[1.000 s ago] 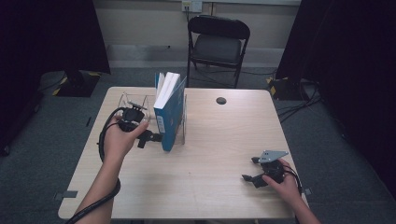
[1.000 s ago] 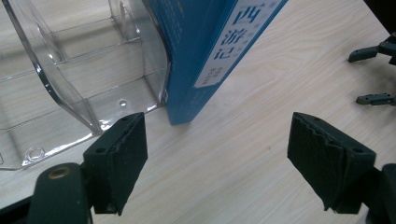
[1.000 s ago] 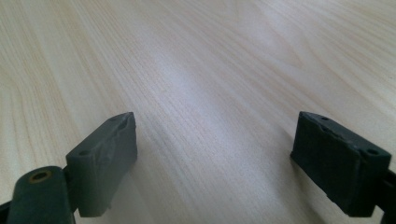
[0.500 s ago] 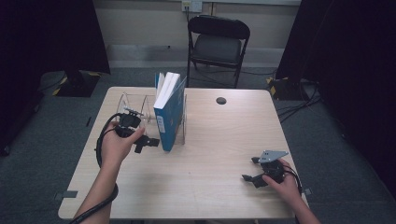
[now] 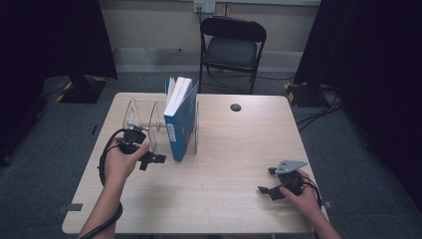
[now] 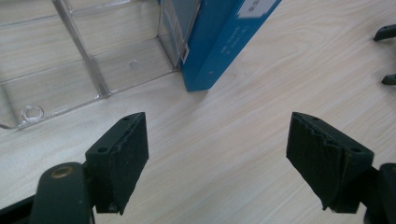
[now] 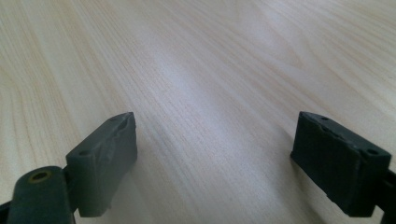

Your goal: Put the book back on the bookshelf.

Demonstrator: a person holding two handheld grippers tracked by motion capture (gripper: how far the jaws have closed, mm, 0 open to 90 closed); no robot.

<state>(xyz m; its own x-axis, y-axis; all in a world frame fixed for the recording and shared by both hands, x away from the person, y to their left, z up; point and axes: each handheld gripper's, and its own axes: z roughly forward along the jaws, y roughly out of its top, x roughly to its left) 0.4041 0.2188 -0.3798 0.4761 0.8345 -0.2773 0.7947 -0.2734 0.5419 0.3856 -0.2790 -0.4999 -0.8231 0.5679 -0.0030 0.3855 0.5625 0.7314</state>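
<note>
A blue book point(image 5: 181, 127) with white pages stands leaning in the right end of a clear acrylic rack point(image 5: 142, 117). My left gripper point(image 5: 153, 160) hovers just left of the book's near corner, open and holding nothing. In the left gripper view the wide-apart jaws of the left gripper point(image 6: 217, 163) frame bare wood, with the blue book point(image 6: 229, 42) and the clear rack point(image 6: 84, 60) beyond them. My right gripper point(image 5: 266, 180) rests near the table's front right corner, open. In its own view the right gripper point(image 7: 215, 158) has bare tabletop between its jaws.
A small black round disc point(image 5: 235, 107) lies at the back of the wooden table point(image 5: 224, 149). A black folding chair point(image 5: 231, 47) stands behind the table. The right gripper's jaw tips point(image 6: 385, 32) show far off in the left gripper view.
My left gripper has drawn back from the book's cover toward the near edge of the table. The right gripper has not moved.
</note>
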